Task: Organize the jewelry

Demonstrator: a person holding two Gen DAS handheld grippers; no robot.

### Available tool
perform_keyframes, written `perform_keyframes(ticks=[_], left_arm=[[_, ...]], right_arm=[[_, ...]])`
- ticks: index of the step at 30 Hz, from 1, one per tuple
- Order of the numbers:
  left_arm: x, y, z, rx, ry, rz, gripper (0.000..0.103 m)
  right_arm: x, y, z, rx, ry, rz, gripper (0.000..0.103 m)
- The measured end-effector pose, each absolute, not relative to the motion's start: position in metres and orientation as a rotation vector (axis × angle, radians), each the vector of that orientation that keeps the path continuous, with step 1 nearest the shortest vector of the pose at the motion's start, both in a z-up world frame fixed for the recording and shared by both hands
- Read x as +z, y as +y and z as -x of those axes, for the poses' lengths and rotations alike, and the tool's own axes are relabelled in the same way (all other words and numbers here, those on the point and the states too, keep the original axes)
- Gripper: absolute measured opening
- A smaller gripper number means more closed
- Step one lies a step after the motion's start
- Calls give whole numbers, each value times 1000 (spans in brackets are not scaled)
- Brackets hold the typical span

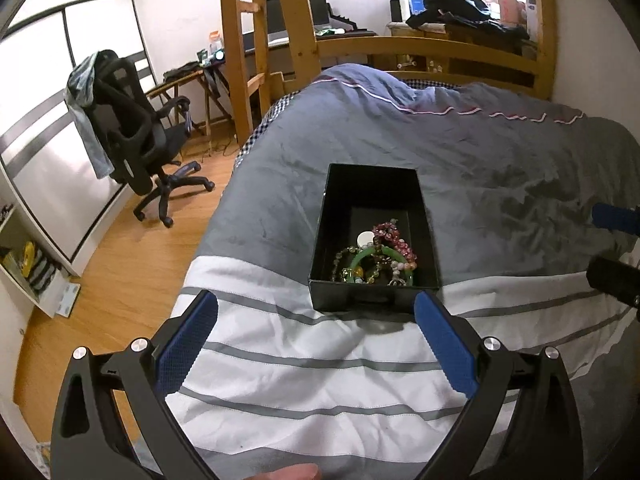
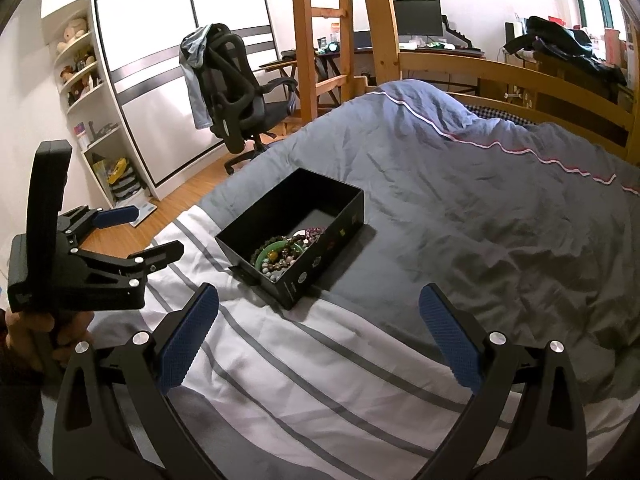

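Blue-padded fingers of the left gripper (image 1: pixel 316 344) fill the foreground of the left wrist view, spread wide with nothing between them. Just beyond their tips stands the open black rectangular cardboard box (image 1: pixel 374 304), the landmark for all positions given below; it rests on the bed's grey-and-white striped duvet (image 1: pixel 304 376), where the white stripes meet the grey field.

Inside the box, heaped against its near end wall, lies the jewelry: a green jade-like bangle (image 1: pixel 360 258), a pink beaded bracelet (image 1: pixel 394 238), a small white round disc (image 1: pixel 366 237), and several olive and mixed bead strands (image 1: pixel 340 266) tangled with them. The far half of the box floor is bare.

The right gripper (image 2: pixel 318 334) hovers nearer the viewer than the box and to its right, likewise wide open and empty; the box stands diagonally ahead of it, near but not touching. In the right wrist view the left gripper (image 2: pixel 148 232) appears to the left of the box, held clear of it.

Judged stage: an approach or pause, with no piece currently held and all visible pieces in the box. The next move probably calls for lowering one gripper into the near end and closing on a single item. The bangle offers the firmest hold; the intertwined strands may lift together.
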State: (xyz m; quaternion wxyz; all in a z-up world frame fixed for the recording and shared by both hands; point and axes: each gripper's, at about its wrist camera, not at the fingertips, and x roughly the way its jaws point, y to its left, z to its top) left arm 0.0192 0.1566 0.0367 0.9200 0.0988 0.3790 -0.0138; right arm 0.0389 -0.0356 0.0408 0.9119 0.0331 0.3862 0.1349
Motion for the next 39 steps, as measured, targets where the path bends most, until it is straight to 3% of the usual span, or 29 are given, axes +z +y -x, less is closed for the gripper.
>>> perform_keyframes(ticks=[39], left_arm=[[33,152,-20,-55,797,-225,97]], right_arm=[[35,-35,-38,286,815,-65,99]])
